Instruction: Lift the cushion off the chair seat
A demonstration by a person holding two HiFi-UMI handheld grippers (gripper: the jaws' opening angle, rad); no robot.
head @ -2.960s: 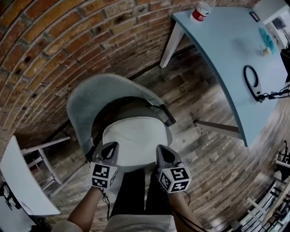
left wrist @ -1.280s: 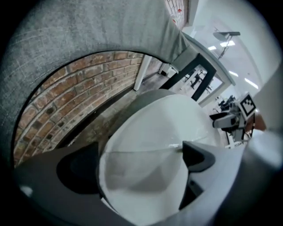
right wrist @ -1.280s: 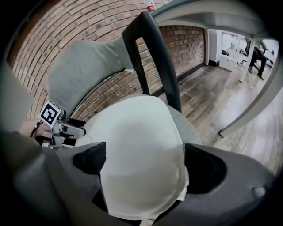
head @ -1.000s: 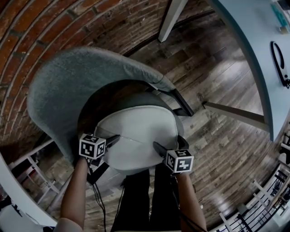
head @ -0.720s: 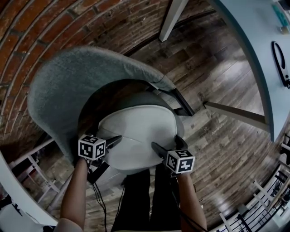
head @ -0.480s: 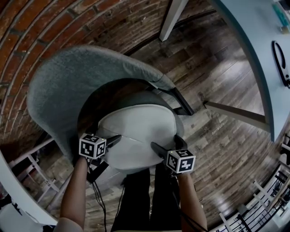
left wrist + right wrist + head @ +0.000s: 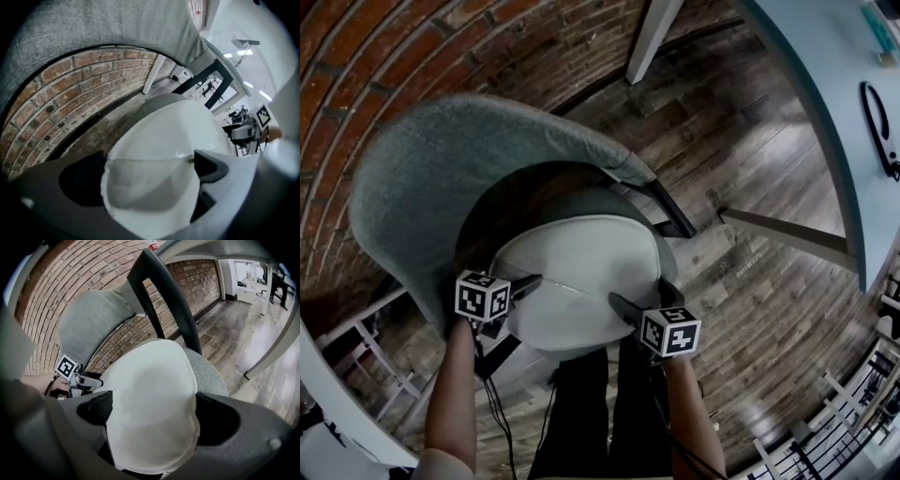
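A round white cushion (image 7: 577, 277) lies on the seat (image 7: 668, 258) of a grey upholstered chair with a curved backrest (image 7: 422, 187). My left gripper (image 7: 528, 284) holds the cushion's left edge, and my right gripper (image 7: 624, 306) holds its front right edge. In the left gripper view the cushion (image 7: 164, 150) fills the gap of the left gripper (image 7: 145, 174), its edge creased between the jaws. In the right gripper view the cushion (image 7: 150, 399) sits between the jaws of the right gripper (image 7: 152, 414), above the grey seat (image 7: 208, 376).
A black chair frame bar (image 7: 164, 301) rises beside the cushion. A brick wall (image 7: 384, 47) stands behind the chair. A light blue table (image 7: 834, 112) with a white leg (image 7: 649, 42) is at the right. White furniture (image 7: 337, 394) stands at the lower left on the wooden floor (image 7: 769, 309).
Three seconds ago both grippers were at the cushion's front edge; they now grip its sides. In the last second the left gripper shifted slightly left and up; the cushion barely moved.
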